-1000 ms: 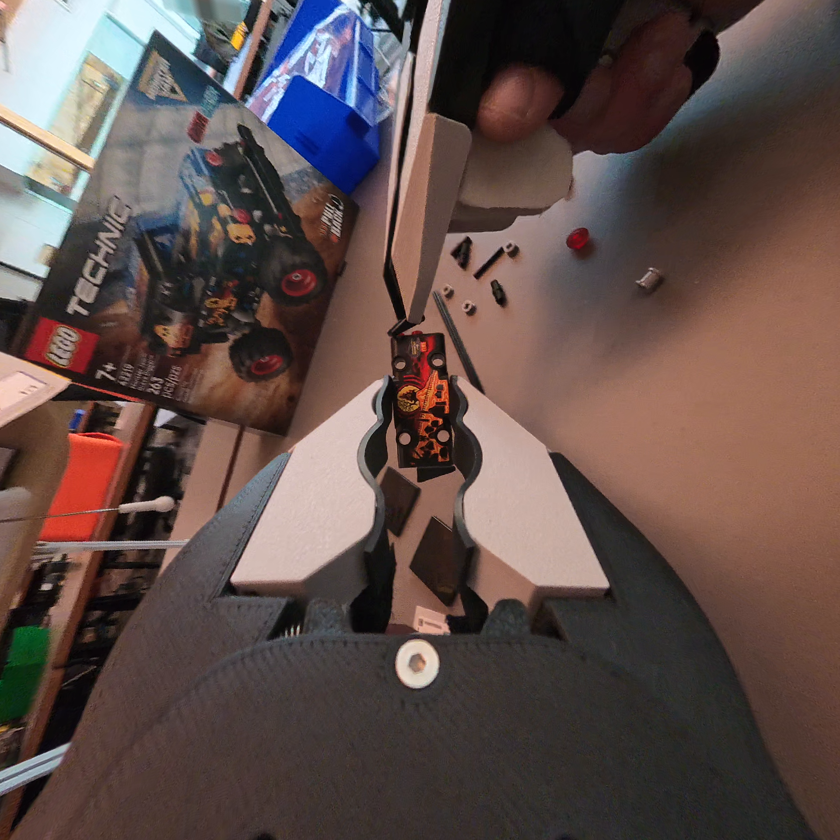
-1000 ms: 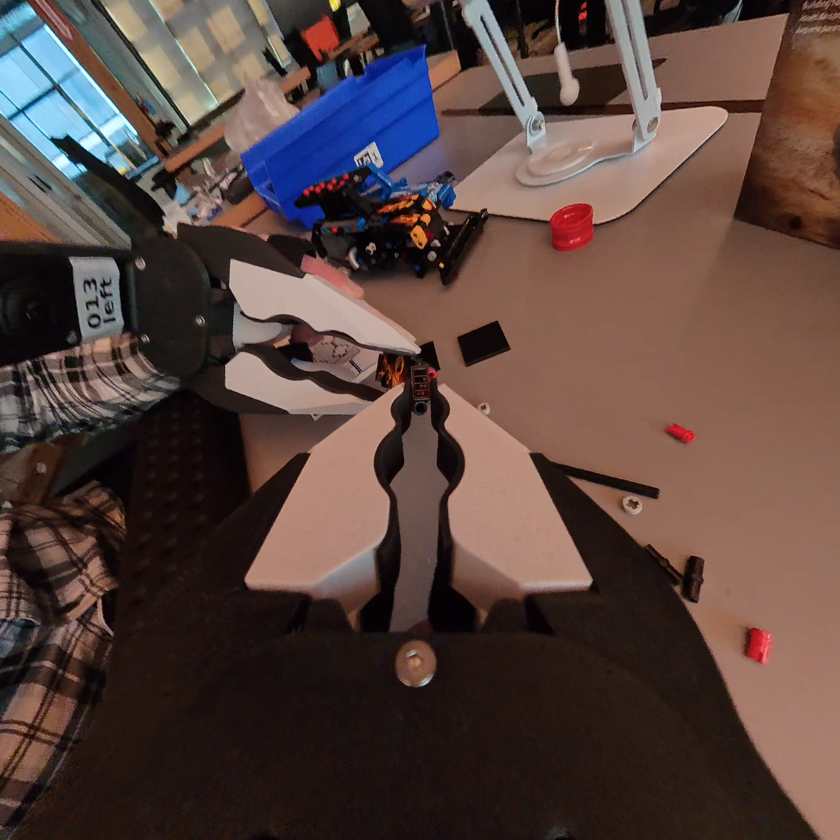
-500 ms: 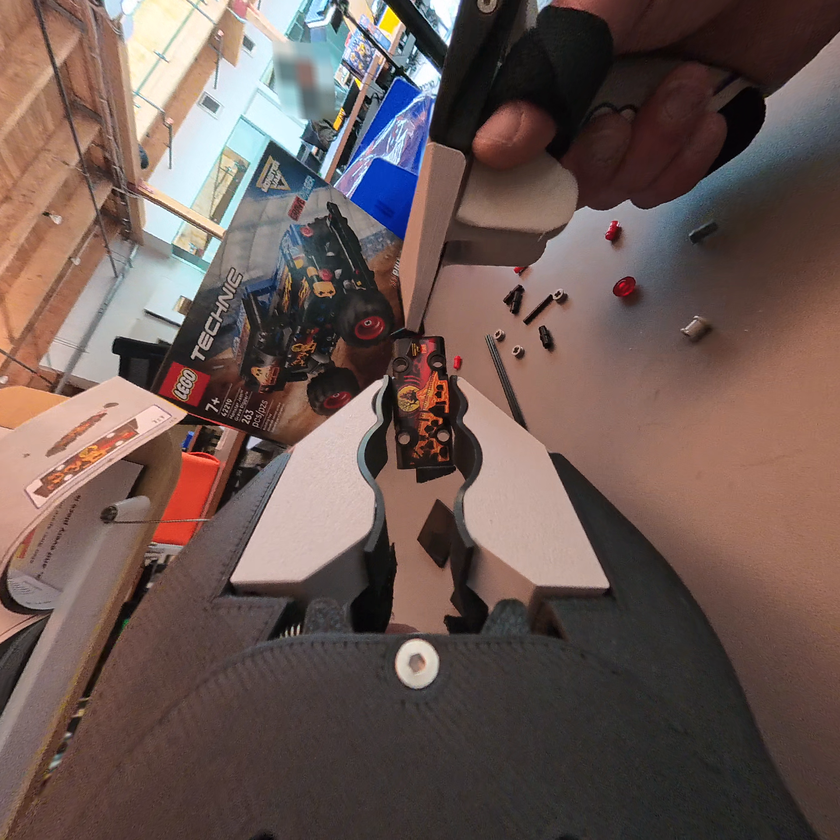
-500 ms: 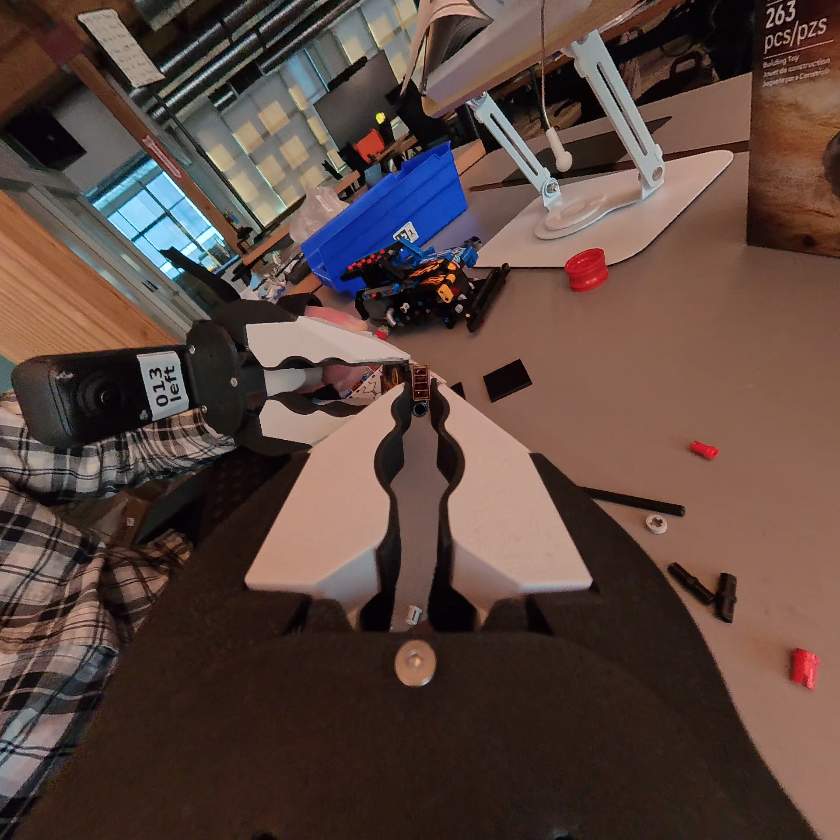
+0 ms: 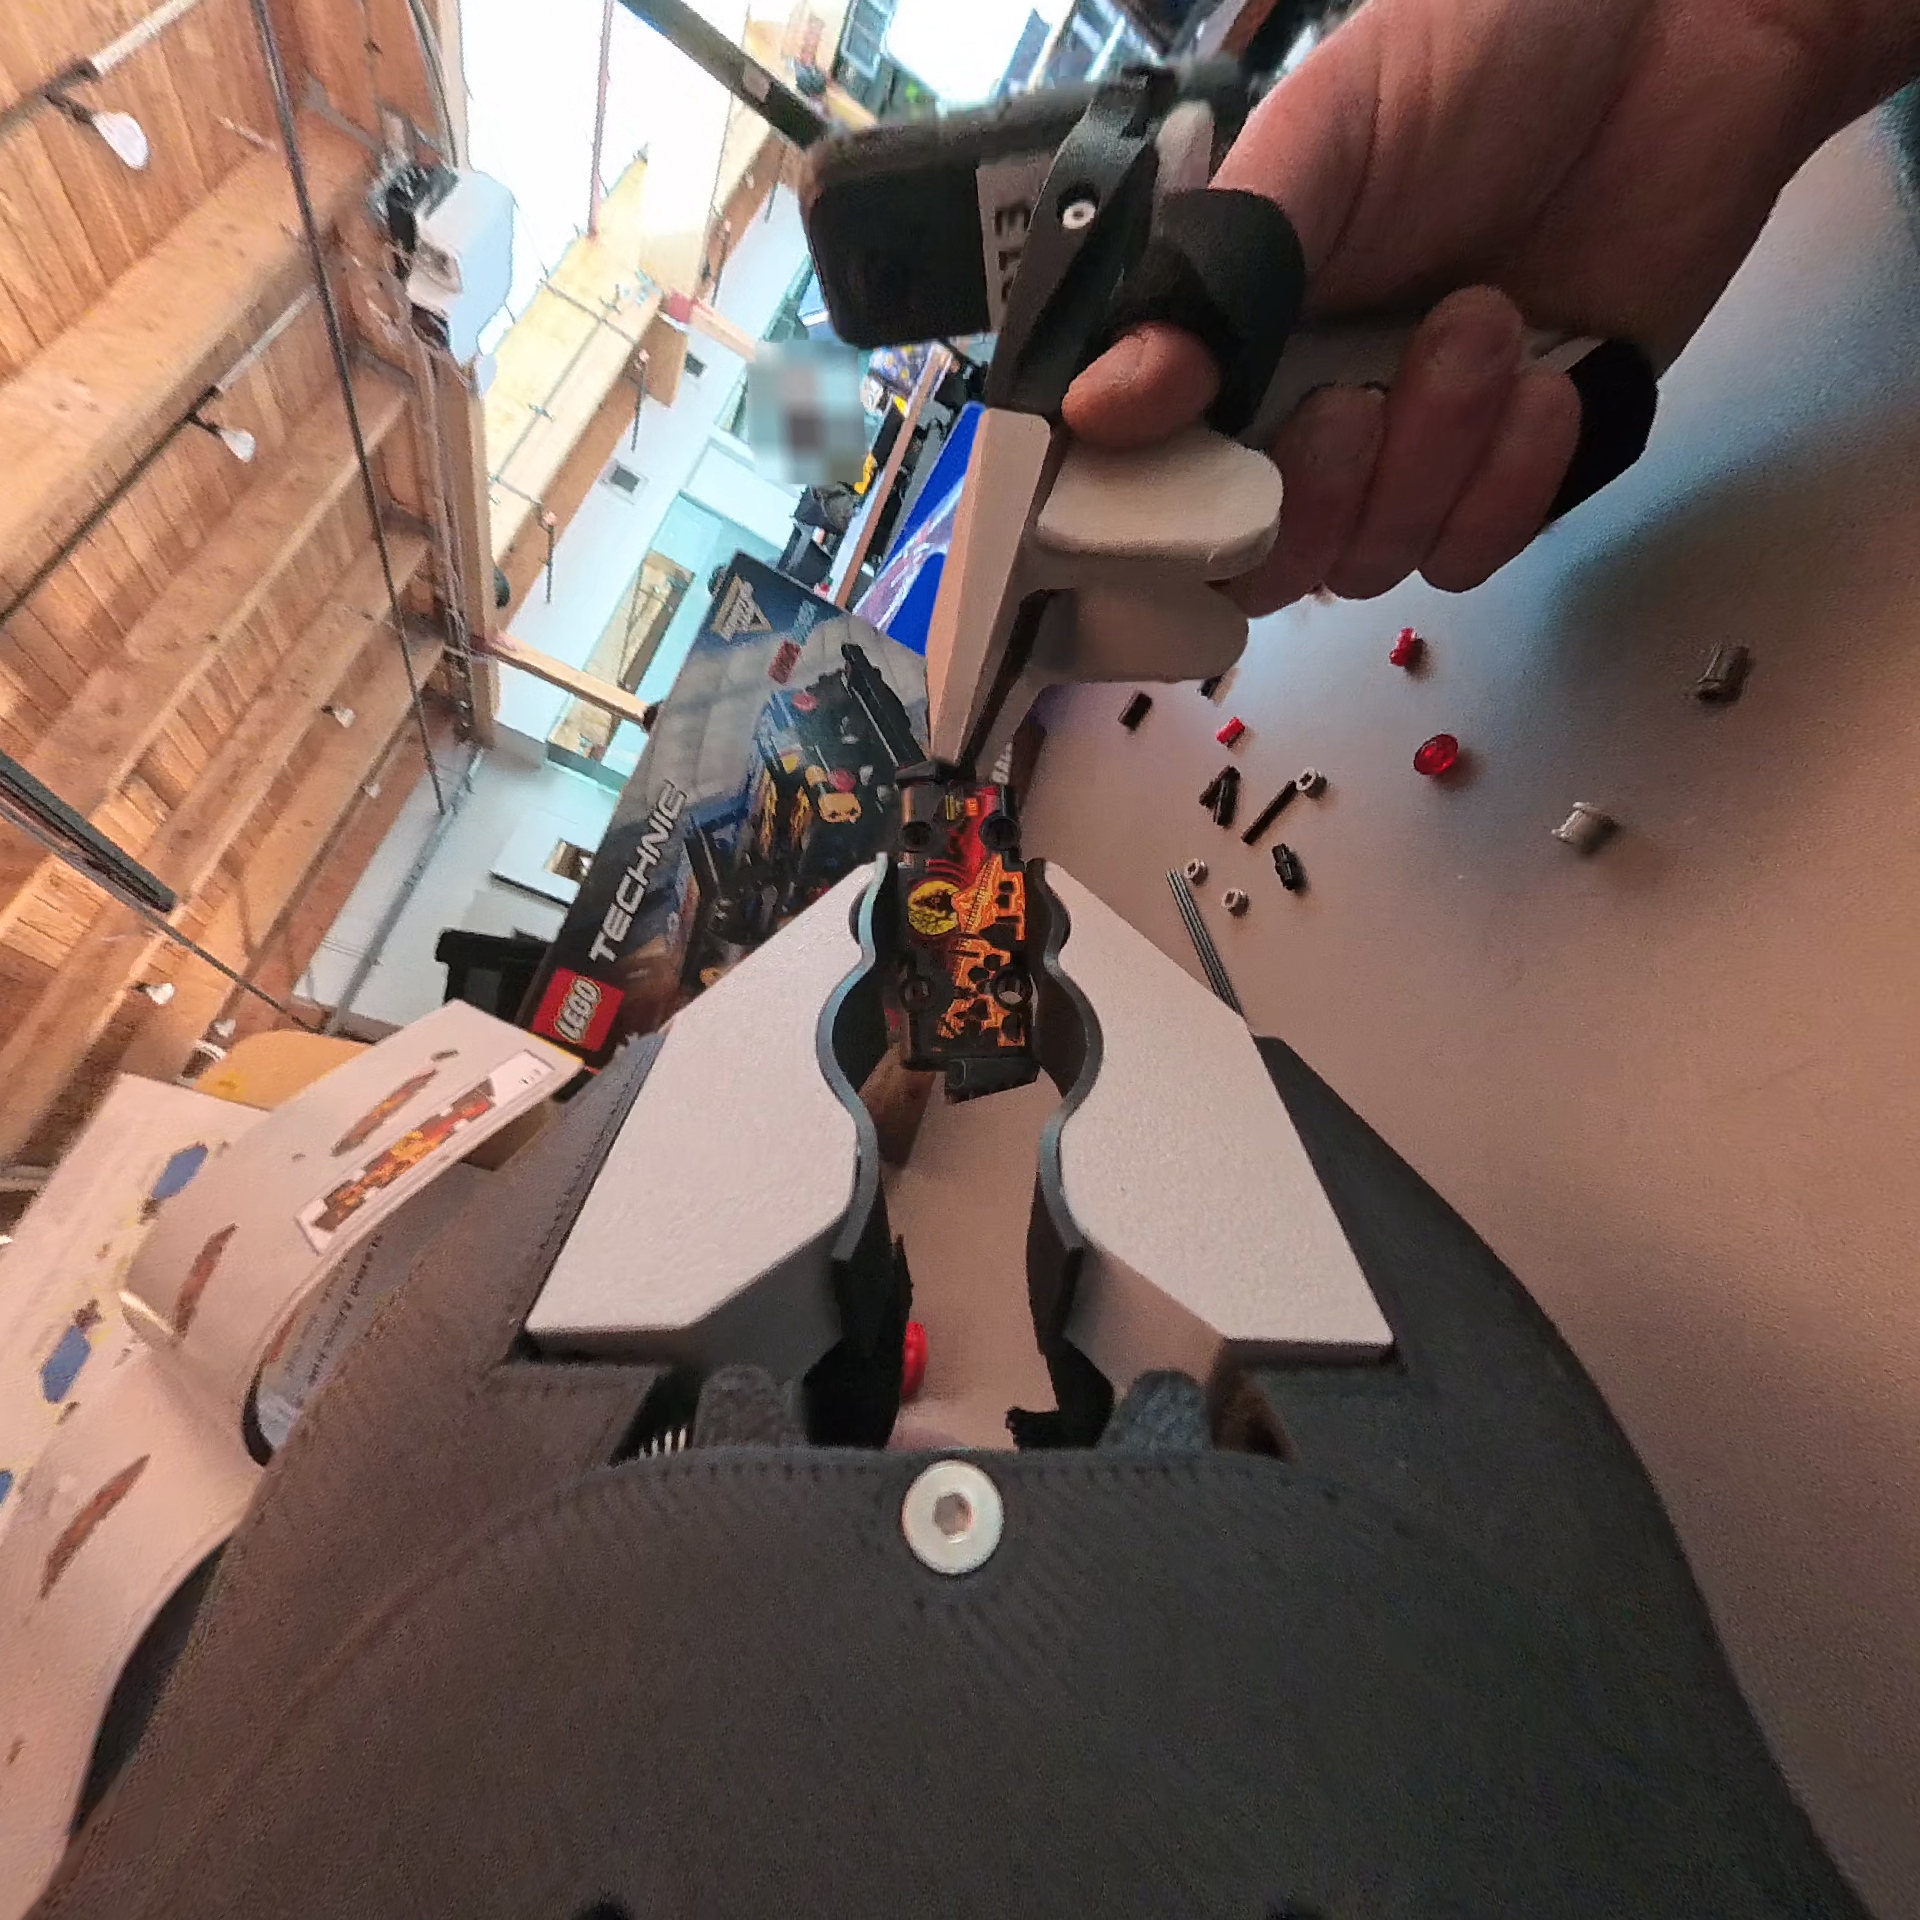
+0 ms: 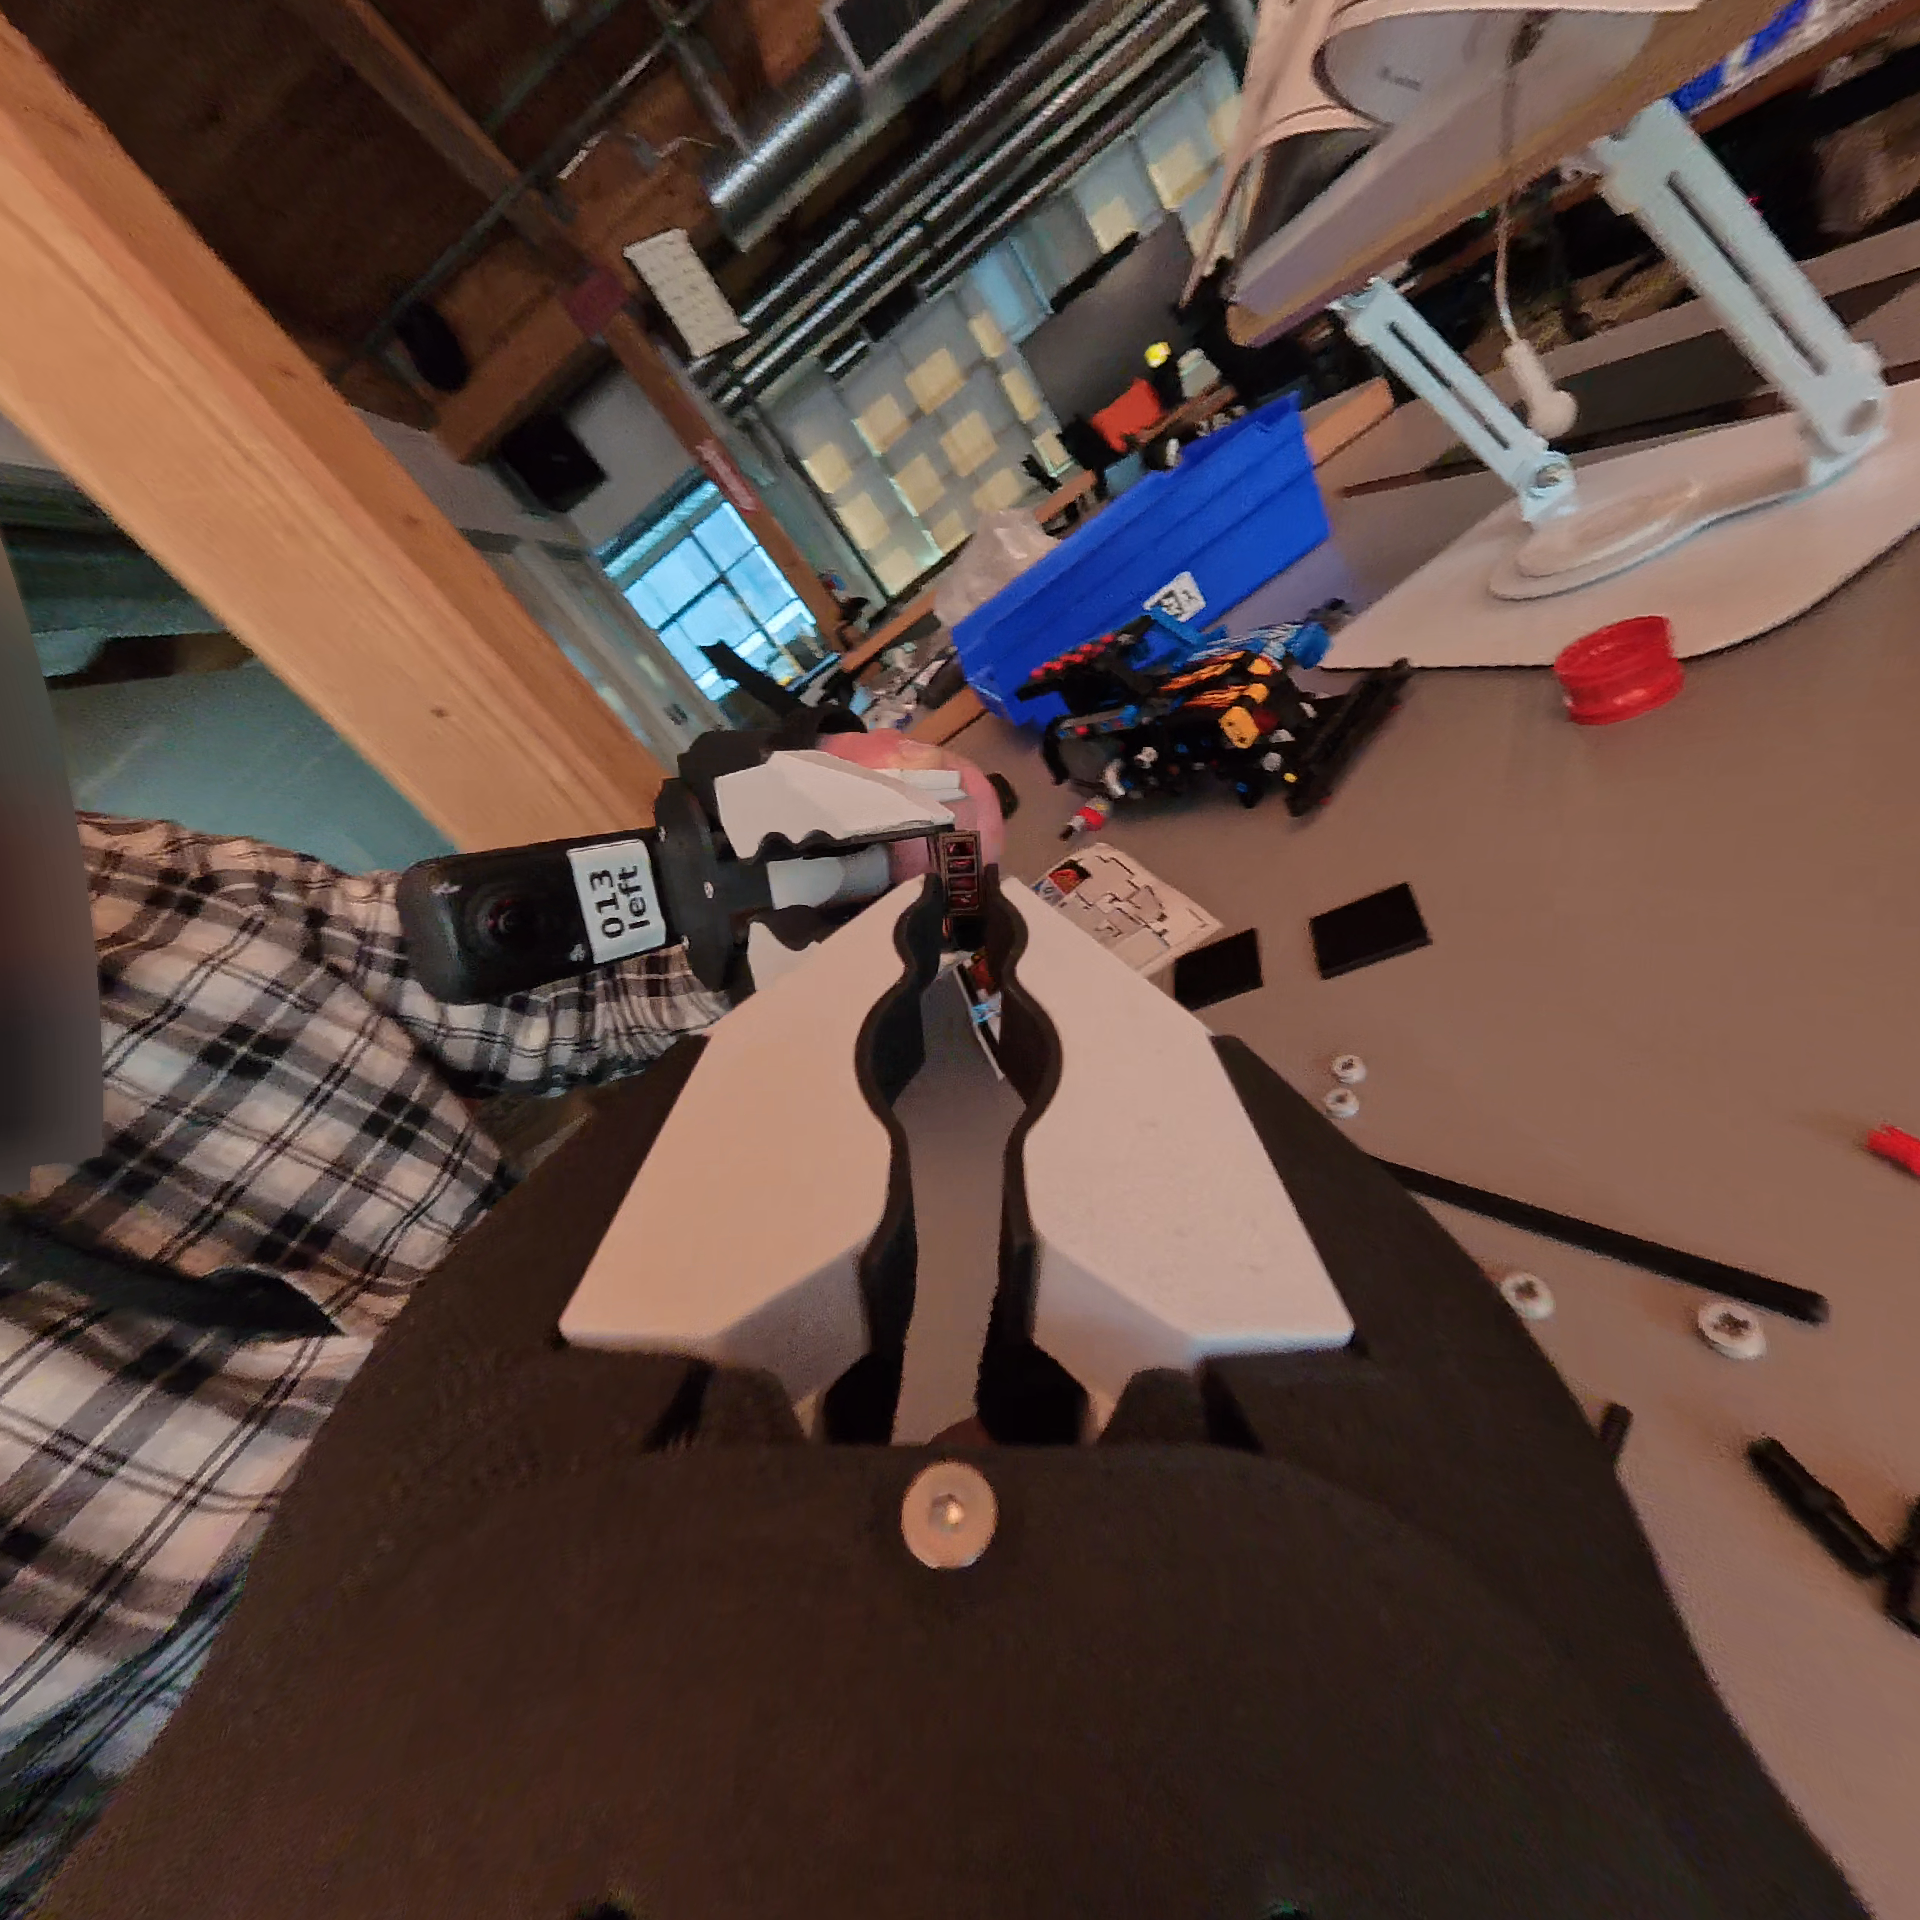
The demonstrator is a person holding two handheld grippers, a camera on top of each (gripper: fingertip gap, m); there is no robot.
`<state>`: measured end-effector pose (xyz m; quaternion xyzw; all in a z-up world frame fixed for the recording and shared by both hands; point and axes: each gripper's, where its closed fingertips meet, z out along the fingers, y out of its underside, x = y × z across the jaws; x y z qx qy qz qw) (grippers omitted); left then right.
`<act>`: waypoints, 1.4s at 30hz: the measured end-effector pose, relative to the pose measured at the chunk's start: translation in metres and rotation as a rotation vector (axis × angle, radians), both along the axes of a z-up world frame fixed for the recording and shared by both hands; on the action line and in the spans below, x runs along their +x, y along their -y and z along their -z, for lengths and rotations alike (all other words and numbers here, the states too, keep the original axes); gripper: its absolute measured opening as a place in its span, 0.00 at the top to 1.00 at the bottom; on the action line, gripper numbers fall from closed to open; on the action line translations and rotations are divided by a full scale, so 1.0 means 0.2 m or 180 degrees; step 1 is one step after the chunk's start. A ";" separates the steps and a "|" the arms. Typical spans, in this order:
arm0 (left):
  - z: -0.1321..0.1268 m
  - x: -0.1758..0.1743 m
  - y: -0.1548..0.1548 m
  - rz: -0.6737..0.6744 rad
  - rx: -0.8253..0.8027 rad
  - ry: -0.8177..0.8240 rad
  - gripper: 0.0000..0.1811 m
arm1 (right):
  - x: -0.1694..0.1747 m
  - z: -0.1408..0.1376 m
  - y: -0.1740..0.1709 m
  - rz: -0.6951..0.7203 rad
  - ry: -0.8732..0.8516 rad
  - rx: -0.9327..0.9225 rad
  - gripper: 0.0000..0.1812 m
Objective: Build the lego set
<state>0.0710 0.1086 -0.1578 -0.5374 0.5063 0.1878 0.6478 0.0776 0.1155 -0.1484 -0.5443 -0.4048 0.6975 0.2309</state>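
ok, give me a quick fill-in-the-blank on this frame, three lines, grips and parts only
1. The left gripper is shut on a black panel bearing a flame ____.
2. The right gripper pinches that panel's ____ end.
3. The loose wheel rim on the table is ____.

Missing words: sticker; far; red

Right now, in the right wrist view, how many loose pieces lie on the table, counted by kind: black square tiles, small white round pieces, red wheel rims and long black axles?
Black square tiles: 2
Small white round pieces: 4
Red wheel rim: 1
Long black axle: 1
Total: 8
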 end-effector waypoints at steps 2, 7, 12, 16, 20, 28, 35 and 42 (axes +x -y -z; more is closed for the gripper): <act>-0.02 0.01 0.02 0.0041 0.0088 -0.0057 0.87 | 0.01 -0.02 0.02 -0.0127 -0.0096 -0.0013 0.97; -0.05 0.03 0.05 0.0097 0.0245 -0.0120 0.87 | 0.03 -0.05 0.05 -0.0267 -0.0219 -0.0050 0.97; -0.05 0.02 0.04 0.0032 0.0228 -0.0170 0.87 | 0.03 -0.04 0.07 -0.0284 -0.0206 0.0007 0.97; -0.03 0.02 0.03 -0.0003 0.0203 -0.0181 0.87 | 0.03 -0.03 0.05 -0.0224 -0.0170 0.0069 0.97; -0.03 0.02 0.02 -0.0047 0.0152 -0.0172 0.87 | 0.02 -0.02 0.04 -0.0111 -0.0102 0.0215 0.97; 0.00 0.03 0.01 -0.0090 0.0119 -0.0295 0.88 | 0.02 0.02 0.04 -0.0051 0.0053 0.0394 0.97; 0.09 0.03 0.03 0.0033 -0.0107 -0.0604 0.88 | 0.02 0.12 0.06 -0.0125 0.0429 0.0663 0.97; 0.17 0.04 0.06 0.0107 -0.0294 -0.0891 0.88 | 0.03 0.22 0.08 -0.0246 0.0785 0.0918 0.97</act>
